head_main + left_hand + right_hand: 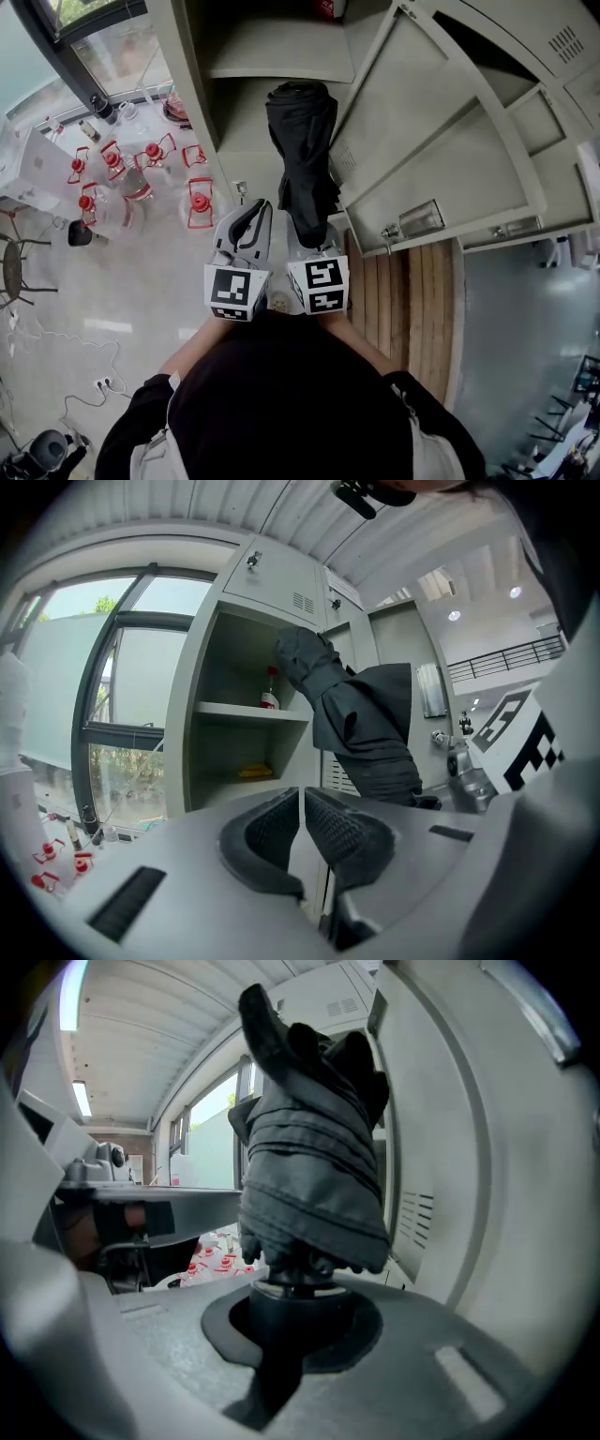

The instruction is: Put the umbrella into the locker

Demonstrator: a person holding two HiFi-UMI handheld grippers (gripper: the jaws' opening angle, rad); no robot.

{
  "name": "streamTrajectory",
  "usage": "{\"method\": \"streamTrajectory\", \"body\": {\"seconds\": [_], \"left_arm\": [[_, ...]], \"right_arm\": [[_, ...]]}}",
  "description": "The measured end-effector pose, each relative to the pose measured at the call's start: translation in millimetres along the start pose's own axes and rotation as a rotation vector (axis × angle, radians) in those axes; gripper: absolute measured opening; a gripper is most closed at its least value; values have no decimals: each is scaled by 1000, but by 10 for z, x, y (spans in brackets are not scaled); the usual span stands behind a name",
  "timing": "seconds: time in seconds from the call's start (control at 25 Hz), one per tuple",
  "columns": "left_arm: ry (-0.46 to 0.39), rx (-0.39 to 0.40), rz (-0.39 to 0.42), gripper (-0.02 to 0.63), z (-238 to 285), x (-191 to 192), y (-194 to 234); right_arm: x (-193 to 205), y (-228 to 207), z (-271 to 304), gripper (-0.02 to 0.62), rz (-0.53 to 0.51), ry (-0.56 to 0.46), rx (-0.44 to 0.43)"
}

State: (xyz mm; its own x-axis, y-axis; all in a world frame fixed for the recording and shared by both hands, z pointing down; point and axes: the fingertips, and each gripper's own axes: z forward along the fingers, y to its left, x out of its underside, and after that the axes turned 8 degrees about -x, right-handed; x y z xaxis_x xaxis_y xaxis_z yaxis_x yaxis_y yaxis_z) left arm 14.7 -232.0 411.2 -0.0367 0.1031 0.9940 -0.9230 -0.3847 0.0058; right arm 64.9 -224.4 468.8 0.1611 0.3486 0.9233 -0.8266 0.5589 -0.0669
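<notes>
1. The folded black umbrella's (314, 1157) handle is buried in the right gripper (291, 1302), which pinches it.
2. In the head view its far end meets the open locker (272, 56); how deep it reaches is unclear.
3. Only the left gripper view shows the left gripper (302, 803) pressed together and empty, and a yellow item (255, 772) on a shelf.

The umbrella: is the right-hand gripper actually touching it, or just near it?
Touching. The right gripper view shows the right gripper with its jaws closed on the black umbrella at its handle end, with no gap between them.

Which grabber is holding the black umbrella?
The right gripper: its jaws are clamped on the umbrella. The left gripper has its jaws together, with nothing between them.
</notes>
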Motion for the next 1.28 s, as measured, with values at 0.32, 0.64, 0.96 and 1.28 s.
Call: {"method": "streamTrajectory", "body": {"seconds": [0.32,0.64,0.96,1.28], "left_arm": [[79,54,-7,21,411,208,328],[132,113,-13,21,639,384,468],[142,177,-4,21,792,417,619],[156,180,-12,21,864,422,779]], "right_arm": [[310,-122,514,34,62,131,43],[501,-145,780,34,134,239,72],[469,-254,1040,37,206,306,116],[226,-398,1172,50,235,251,169]]}}
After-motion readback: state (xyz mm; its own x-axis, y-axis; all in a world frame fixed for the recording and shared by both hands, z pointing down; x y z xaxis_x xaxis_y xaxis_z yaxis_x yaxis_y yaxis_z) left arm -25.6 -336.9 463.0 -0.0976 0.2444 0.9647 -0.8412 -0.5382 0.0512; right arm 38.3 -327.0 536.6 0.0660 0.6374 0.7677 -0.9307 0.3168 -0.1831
